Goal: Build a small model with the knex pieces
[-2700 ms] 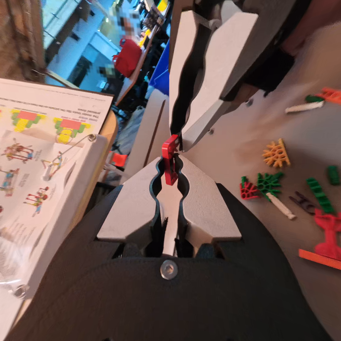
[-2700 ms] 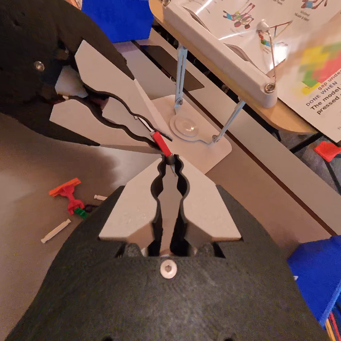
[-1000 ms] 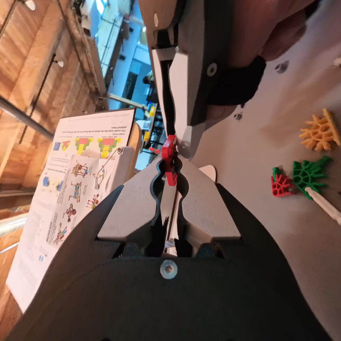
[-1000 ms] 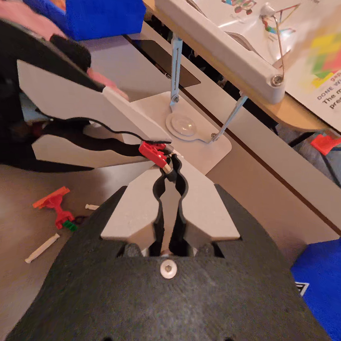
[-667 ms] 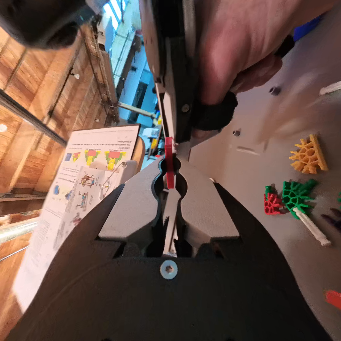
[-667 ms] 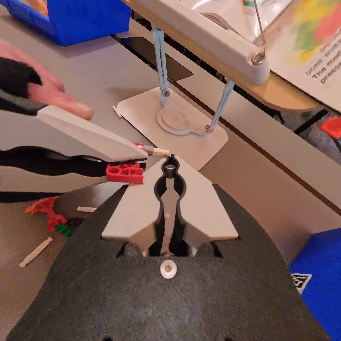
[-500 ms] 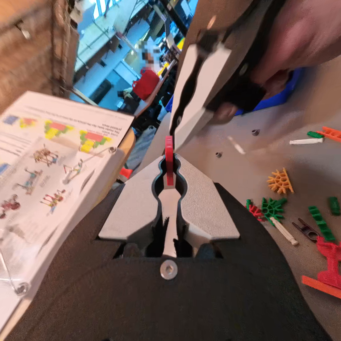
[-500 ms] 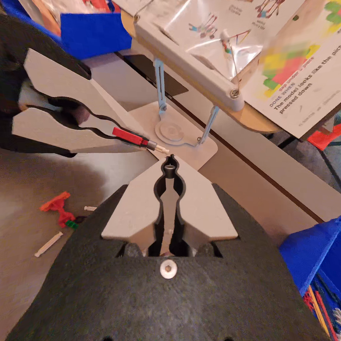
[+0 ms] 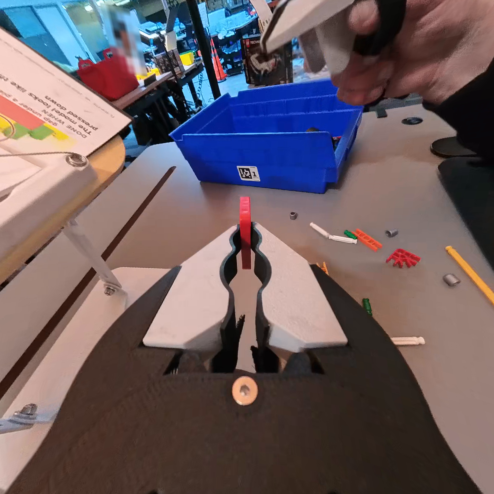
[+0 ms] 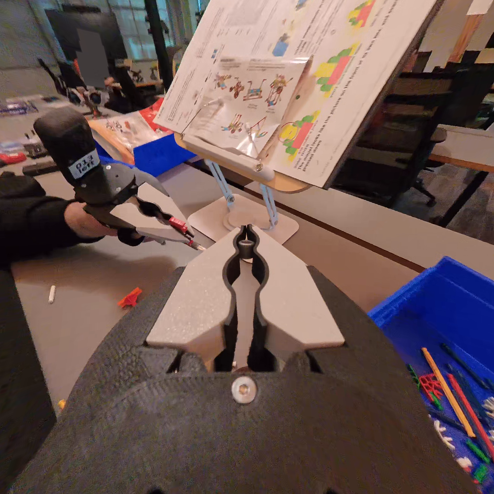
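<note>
Two grippers showing, both raised over the grey counter [image 9: 374,203]. Left gripper [image 9: 245,232]: jaws nearly closed, pinching a flat red plastic connector piece [image 9: 245,230] edge-on at the very tips, part of it sticking out beyond them. Seen from the right wrist view, the same left gripper [image 10: 187,235] reaching in from the left in a person's hand [image 10: 80,216], carrying the red piece with a short white-tipped rod poking out past it; join between rod and piece too small to make out. Right gripper [image 10: 246,235]: jaws narrowly parted, gripping a small dark grey cylindrical spacer [image 10: 246,247] end-on just behind the tips. In the left wrist view, right gripper blurred and cut off at the top edge, its jaws unreadable there.

Lying on the counter to the right: a white rod [image 9: 342,238], an orange ladder-shaped piece [image 9: 367,239], a red fan-shaped connector [image 9: 403,258], a long yellow rod [image 9: 470,275], and several small grey sleeves. Standing beyond: a blue plastic bin [image 9: 262,157] with a square marker sticker. Tilting over the counter's far edge: a white stand holding printed instruction sheets [image 10: 267,88], its left part cut off in the left wrist view.
</note>
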The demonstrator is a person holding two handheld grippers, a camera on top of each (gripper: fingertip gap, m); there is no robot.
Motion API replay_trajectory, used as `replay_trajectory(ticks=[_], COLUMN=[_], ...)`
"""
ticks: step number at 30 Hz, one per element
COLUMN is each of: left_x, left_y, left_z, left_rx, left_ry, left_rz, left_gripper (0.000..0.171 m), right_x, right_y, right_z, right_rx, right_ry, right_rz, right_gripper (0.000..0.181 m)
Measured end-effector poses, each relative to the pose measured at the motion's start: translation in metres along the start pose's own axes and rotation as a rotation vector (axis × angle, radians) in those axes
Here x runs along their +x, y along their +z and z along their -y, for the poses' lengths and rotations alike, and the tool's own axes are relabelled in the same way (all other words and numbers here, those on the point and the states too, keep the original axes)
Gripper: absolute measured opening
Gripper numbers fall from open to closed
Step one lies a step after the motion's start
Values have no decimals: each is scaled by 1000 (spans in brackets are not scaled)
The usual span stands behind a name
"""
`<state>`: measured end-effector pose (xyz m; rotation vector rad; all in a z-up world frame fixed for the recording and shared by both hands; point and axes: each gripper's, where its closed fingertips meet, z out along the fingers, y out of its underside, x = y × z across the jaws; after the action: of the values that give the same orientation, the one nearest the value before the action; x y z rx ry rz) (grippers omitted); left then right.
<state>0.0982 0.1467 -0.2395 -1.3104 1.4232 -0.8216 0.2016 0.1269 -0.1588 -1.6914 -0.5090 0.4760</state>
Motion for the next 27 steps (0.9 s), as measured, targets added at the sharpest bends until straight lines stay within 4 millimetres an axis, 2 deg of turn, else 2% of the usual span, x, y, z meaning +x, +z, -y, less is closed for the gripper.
replay_trajectory(ticks=[2, 4, 7, 8, 11, 13, 14, 15, 16, 18, 19, 21, 22, 24, 25, 27], left_x=[4, 7, 10, 10, 10, 10, 10, 10, 10, 10, 10, 13, 13, 16, 17, 18], left_y=[3, 6, 8, 8, 10, 11, 11, 11, 11, 9, 8, 5, 2, -6, -11, -19], left_z=[-5, -9, -10, -10, -14, -16, -17, -17, -16, -13, -8, 1, 7, 21, 28, 40], left_rx=[-19, -39, -46, -48, -66, -71, -73, -72, -66, -49, -22, 33, 69, 154, 195, 262], left_ry=[-12, 13, 16, 18, 9, 4, -2, -11, -17, -45, -72, -137, -165, -210, -229, -248], left_rz=[-27, -31, -35, -32, -34, -38, -42, -48, -49, -64, -75, -125, -146, -203, -230, -253], left_gripper=[3, 3, 3, 3, 3, 3, 3, 3, 3, 3, 3, 3, 3, 3, 3, 3], right_x=[19, 46, 91, 102, 118, 125, 127, 126, 120, 100, 82, 26, -1, -50, -66, -85], right_y=[-17, -33, -52, -56, -53, -53, -54, -54, -52, -48, -42, -22, -10, 14, 26, 48], right_z=[4, 3, -19, -32, -63, -73, -74, -70, -62, -35, -21, -4, -4, -16, -27, -52], right_rx=[39, 48, -39, -98, -209, -264, -276, -256, -219, -130, -87, -30, -28, -83, -128, -230], right_ry=[43, 53, 47, 64, 140, 120, 103, 86, 59, -62, -124, -225, -244, -279, -306, -361], right_rz=[-42, -155, -385, -431, -464, -507, -522, -520, -499, -465, -417, -213, -109, 72, 119, 175], right_gripper=[0, 0, 1, 9, 47, 60, 61, 52, 39, 41, 40, 38, 36, 40, 40, 46])
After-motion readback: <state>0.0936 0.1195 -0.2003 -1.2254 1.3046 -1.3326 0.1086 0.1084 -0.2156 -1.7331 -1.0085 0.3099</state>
